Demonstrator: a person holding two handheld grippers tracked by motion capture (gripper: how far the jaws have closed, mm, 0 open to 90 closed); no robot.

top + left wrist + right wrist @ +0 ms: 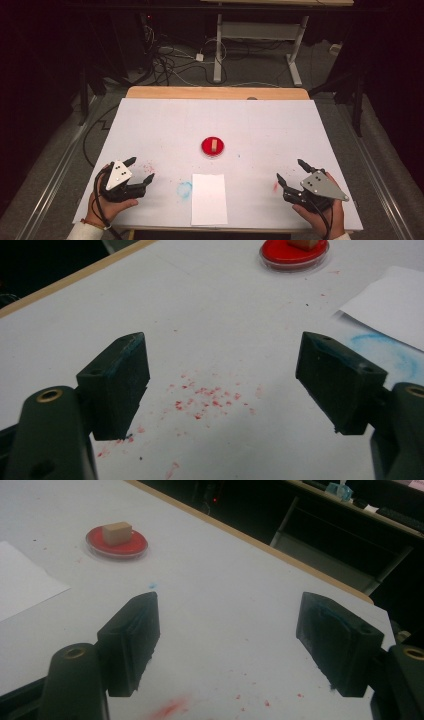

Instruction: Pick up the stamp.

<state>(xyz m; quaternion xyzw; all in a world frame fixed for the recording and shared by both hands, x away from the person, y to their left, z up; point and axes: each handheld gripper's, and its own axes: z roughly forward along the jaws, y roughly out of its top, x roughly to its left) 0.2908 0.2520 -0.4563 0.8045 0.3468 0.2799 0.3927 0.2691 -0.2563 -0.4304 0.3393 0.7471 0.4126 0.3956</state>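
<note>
Black left gripper [141, 169] gapes wide, holding nothing.

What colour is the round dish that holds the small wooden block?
Red. The dish with the block shows best in the right gripper view.

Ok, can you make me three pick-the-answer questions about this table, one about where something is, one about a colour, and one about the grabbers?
1. Where is the small wooden block?
A. in the red dish
B. on the white paper
C. between the jaws

2. What colour is the smudge just left of the white paper?
A. green
B. blue
C. yellow

3. How is the left hand-held gripper?
A. shut on the block
B. shut on the paper
C. open, holding nothing

Answers:
1 A, the block sits in the red dish mid-table.
2 B, a pale blue patch lies beside the sheet's left edge.
3 C, its jaws stand wide apart over bare table.
</note>
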